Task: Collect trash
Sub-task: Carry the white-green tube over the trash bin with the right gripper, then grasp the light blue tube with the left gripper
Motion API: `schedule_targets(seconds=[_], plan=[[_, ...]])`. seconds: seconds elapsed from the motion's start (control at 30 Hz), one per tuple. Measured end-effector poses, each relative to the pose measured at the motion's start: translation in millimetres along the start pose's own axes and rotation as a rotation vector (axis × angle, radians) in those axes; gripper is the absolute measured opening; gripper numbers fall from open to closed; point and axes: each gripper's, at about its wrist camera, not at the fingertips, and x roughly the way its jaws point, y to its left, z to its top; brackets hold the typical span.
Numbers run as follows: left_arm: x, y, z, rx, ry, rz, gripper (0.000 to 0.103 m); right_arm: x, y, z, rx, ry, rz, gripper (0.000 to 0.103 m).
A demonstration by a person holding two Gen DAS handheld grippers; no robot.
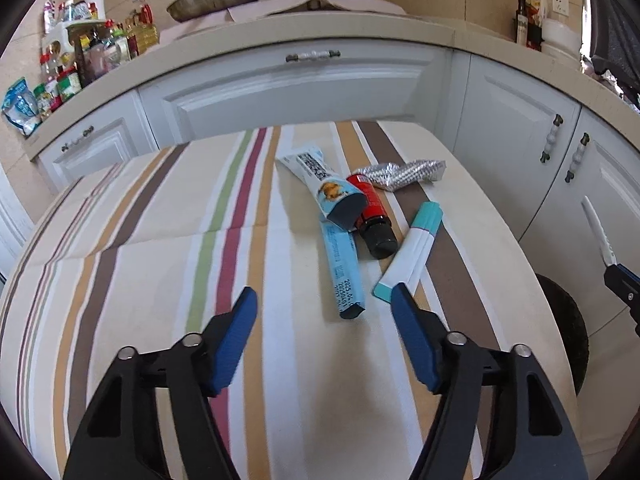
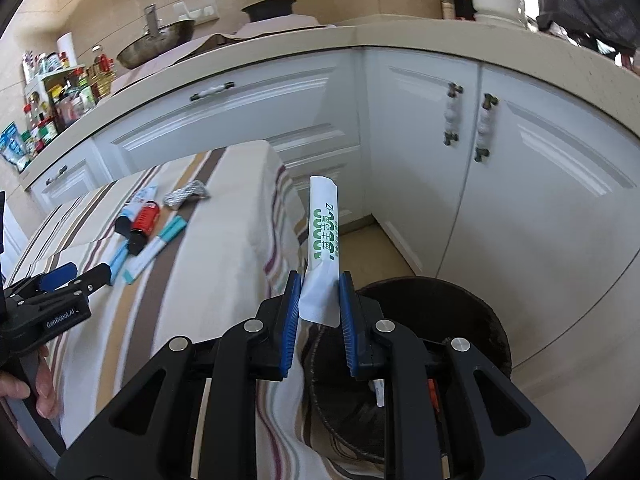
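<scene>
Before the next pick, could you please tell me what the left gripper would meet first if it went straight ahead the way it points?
Probably the blue sachet: it lies on the striped tablecloth just ahead of the open left gripper, between its fingertips' line. The white-and-teal packet sits close by the right fingertip, so depth is uncertain.

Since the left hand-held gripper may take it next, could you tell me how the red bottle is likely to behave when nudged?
The red bottle lies on its side on the tablecloth, so it may roll. The tube resting against it might check that. It looks small, probably light.
</scene>
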Motion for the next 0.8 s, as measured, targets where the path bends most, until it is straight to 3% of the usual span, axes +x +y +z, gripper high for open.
schedule_targets(seconds=[0.2,0.3,0.37,0.57,0.8], plan=[[14,3,1,-0.03,0.071,-0.023,0.042,9,-10,-2,0.016,0.012,0.002,0.019],[12,5,1,-0.042,0.064,-0.028,0.03,11,-11,-3,0.017,0.016,0.003,0.019],[11,5,0,-0.041,0.061,-0.033,0.014,11,-11,-4,0.017,0.017,0.004,0.019],[5,4,-1,-0.03,0.041,-0.058,0.007,7,-7,-5,0.012,0.015,0.006,0.019],[-10,11,-13,-0.028,0.014,-0.061,0.006,-5,1,-8,0.0,-0.004,0.013,0.019]])
